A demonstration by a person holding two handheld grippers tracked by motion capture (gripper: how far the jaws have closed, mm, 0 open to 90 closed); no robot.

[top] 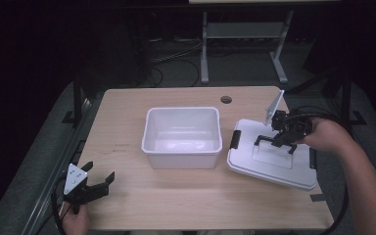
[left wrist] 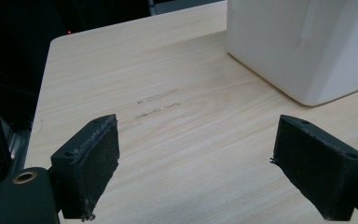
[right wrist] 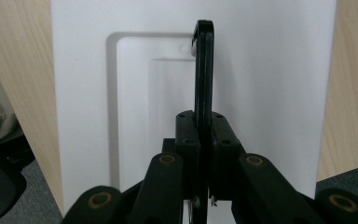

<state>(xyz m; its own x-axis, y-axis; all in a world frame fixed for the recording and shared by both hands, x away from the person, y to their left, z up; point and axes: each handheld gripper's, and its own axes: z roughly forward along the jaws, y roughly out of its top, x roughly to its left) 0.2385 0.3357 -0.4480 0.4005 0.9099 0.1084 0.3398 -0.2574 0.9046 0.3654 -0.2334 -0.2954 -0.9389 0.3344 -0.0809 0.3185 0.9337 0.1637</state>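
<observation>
Right now our right claw (top: 277,142) is clenched on the black handle (right wrist: 203,70) of the white lid (top: 293,171); the lid sits on the table (top: 122,103) to the right of the open white bin (top: 182,137), near the table's right edge. From the high view the lid looks tilted, but we can't tell if its near edge is off the wood or resting. The right claw view gives the grip close up: both pads pinch the handle edge-on, w/ the lid's recessed panel behind it. That view cuts the lid off at top and bottom, so its latches can't be seen there; the high view shows one black latch (top: 235,139) on the lid's left end. Our left claw (top: 99,178) sits at the table's near-left corner, jaws spread wide, nothing between them. The left claw view shows bare wood between the pads and just a corner of the bin (left wrist: 303,42), rim cut off. The room beyond the table is dark and hard to read.
</observation>
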